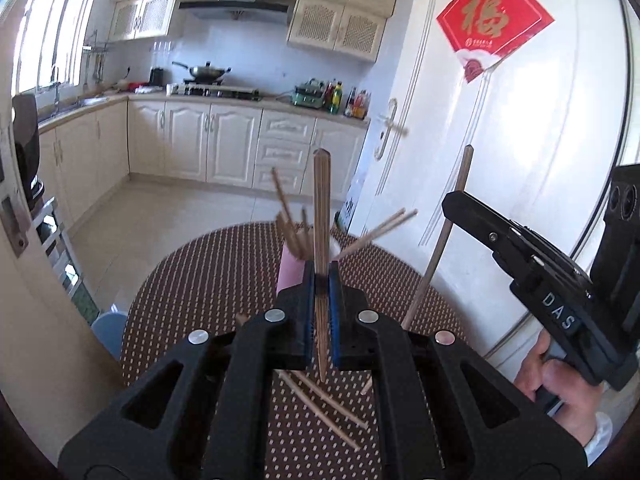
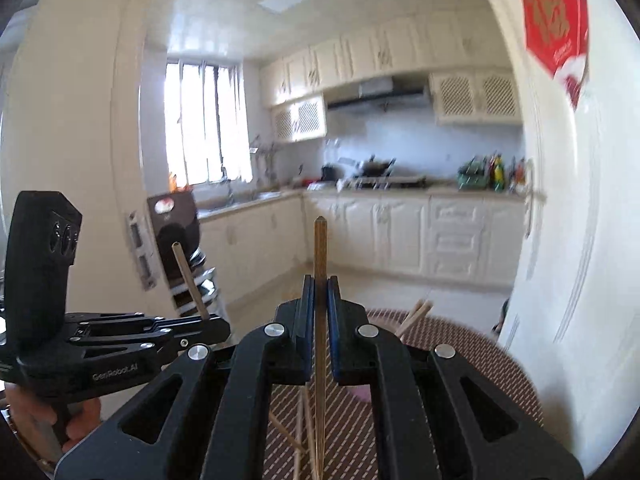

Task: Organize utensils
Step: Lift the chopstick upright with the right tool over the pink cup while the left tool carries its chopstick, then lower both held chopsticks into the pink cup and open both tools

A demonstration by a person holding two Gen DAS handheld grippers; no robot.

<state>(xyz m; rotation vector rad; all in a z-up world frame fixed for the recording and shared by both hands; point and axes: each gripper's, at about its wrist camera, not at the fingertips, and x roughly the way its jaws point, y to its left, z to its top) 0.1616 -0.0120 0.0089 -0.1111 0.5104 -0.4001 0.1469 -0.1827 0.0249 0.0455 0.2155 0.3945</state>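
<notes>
Left tongs (image 1: 321, 280) clamped on one dark chopstick (image 1: 321, 216) standing near upright, the pink cup (image 1: 291, 274) already bristling with sticks just beyond and a little left of the tips, so nearer this hand. Right tongs (image 2: 319, 304) likewise shut on a second chopstick (image 2: 319, 256), also upright, off to the right. Loose chopsticks (image 1: 320, 404) scattered flat on the woven table (image 1: 192, 280) below; splayed sticks in the cup likely to block a straight drop.

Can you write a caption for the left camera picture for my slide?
Left gripper shut on one upright chopstick above the pink cup of chopsticks; more lie loose on the table.
</notes>
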